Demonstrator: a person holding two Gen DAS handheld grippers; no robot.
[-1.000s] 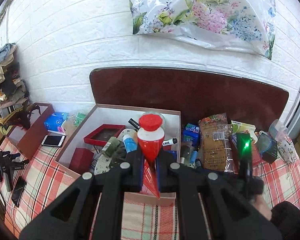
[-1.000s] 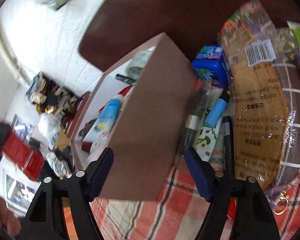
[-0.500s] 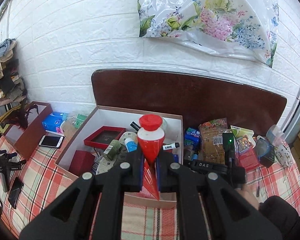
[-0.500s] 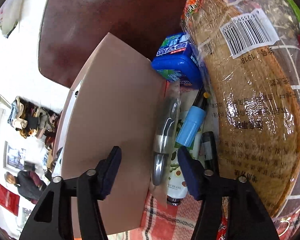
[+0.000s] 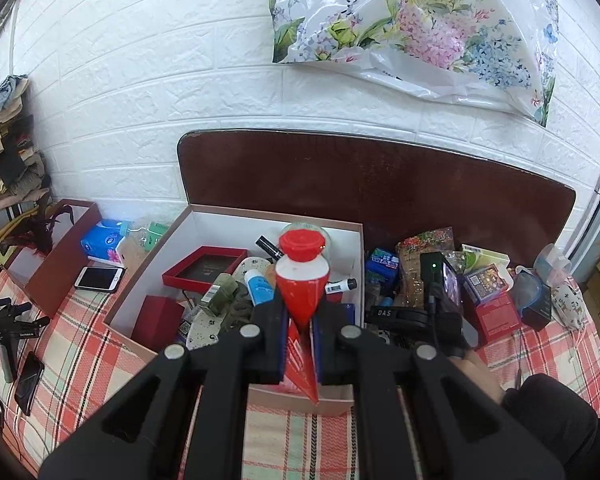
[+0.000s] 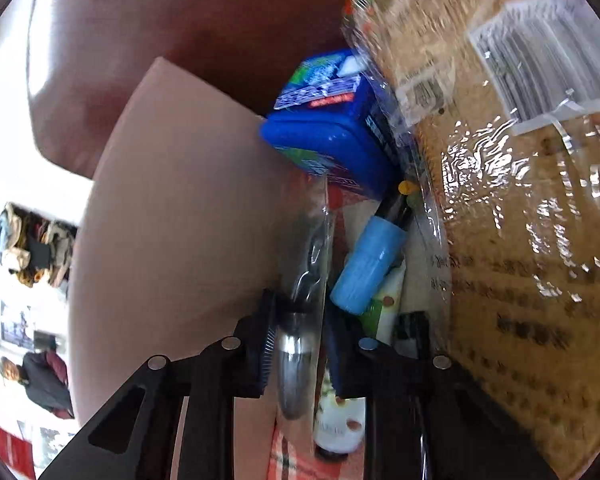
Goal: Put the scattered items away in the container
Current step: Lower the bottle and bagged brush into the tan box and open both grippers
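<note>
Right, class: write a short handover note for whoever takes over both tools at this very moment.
Left tool: shut on the red tube, held above the near wall of the open box, not yet dropped in.
Right tool: jaws closing around a silvery item in clear packaging lying against the box's outer wall; whether the pads press it yet is unclear.
Done: several small items already lie in the box.
Left: release the tube into the box, lift the packaged item in, then clear the blue tub, the light blue capped tube and the large noodle packet beside the box.
</note>
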